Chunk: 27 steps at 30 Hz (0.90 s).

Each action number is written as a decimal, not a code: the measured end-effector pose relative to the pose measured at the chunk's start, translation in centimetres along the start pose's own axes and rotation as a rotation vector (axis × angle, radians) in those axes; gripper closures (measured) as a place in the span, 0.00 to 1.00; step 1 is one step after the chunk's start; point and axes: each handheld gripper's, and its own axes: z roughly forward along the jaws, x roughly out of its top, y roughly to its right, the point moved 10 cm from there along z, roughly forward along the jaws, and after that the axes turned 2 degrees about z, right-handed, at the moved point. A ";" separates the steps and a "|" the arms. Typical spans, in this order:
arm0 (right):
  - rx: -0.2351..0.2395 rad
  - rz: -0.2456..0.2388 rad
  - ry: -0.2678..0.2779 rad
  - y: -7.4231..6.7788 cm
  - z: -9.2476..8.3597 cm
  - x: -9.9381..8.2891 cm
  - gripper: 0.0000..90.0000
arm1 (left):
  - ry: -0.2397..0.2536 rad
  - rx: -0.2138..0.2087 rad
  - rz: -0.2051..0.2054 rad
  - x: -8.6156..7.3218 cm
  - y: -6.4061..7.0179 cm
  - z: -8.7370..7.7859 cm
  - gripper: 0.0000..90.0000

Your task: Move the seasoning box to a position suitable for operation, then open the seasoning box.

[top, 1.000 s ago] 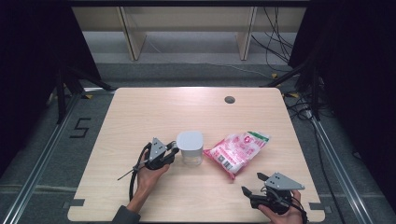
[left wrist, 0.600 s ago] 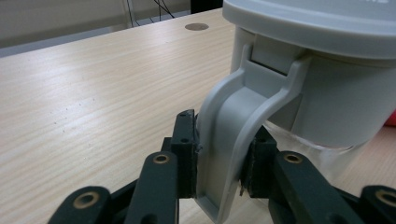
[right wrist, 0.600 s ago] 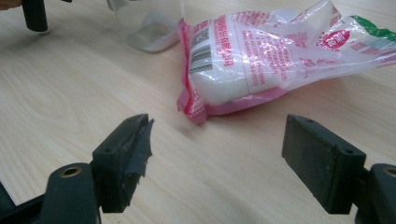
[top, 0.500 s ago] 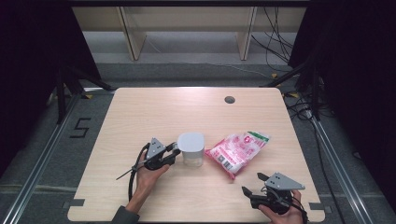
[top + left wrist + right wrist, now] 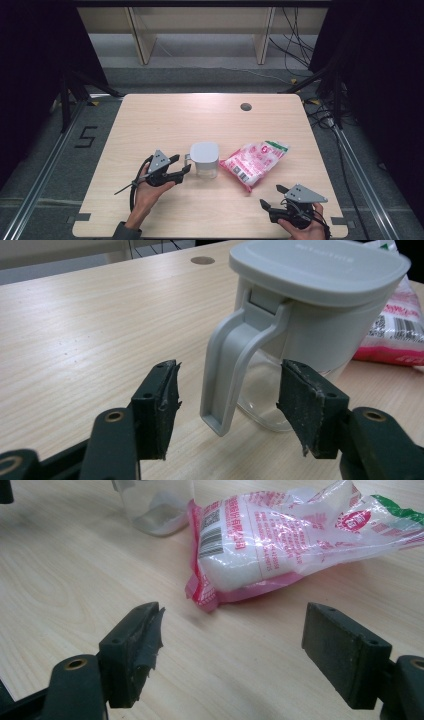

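so the left gripper [image 5: 227, 412], jaws just opened, straddles the grey-lidded clear plastic jug's [image 5: 310, 315] handle untouched; nothing gripped yet.

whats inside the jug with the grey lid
The jug has a clear lower part that looks empty: in the right gripper view only the bare bottom shows through it. The grey lid and the grey band under it cover the upper part, so nothing can be seen there.
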 end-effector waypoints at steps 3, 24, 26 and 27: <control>0.006 -0.020 0.008 0.3 0.2 0.1 0.27 | 0.001 0.007 0.024 0.4 0.1 -0.5 0.47; 0.002 -0.008 -0.005 0.3 0.0 -0.1 0.27 | 0.041 -0.045 0.109 2.2 2.3 -2.4 0.99; 0.008 -0.020 0.004 0.4 0.1 0.0 0.27 | 0.047 -0.052 0.104 2.6 2.4 -2.6 0.99; 0.001 -0.023 0.005 0.5 0.1 0.0 0.27 | 0.050 -0.058 0.101 2.7 2.4 -2.6 0.99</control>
